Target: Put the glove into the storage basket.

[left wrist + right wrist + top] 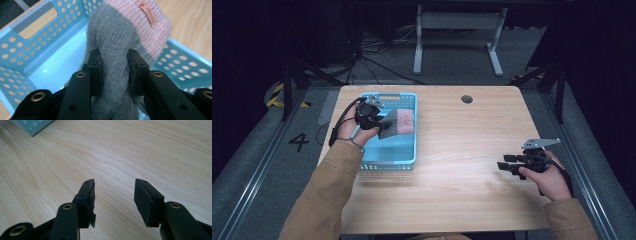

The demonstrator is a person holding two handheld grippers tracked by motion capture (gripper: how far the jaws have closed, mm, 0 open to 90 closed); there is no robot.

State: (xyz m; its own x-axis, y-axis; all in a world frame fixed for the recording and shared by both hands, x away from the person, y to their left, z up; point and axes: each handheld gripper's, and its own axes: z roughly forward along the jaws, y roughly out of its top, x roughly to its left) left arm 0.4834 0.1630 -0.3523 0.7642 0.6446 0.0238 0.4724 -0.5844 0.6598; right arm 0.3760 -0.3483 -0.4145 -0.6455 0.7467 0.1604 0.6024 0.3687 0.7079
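A grey knitted sock (112, 45) with a pink cuff (147, 27) and a small label hangs over the light blue perforated basket (407, 155). My left gripper (114, 67) is shut on the sock's grey part, and in the high view that gripper (379, 124) holds the sock (399, 122) above the basket's far half. My right gripper (114, 195) is open over bare wood with nothing between its fingers. The high view shows it low at the table's right side (507, 165), pointing left.
The basket (30, 47) sits on the left part of the wooden table (462, 150). A round cable hole (467, 99) lies near the table's far edge. A corner of the basket (32, 127) appears in the right gripper view. Beyond the table stands a white table frame (457, 40).
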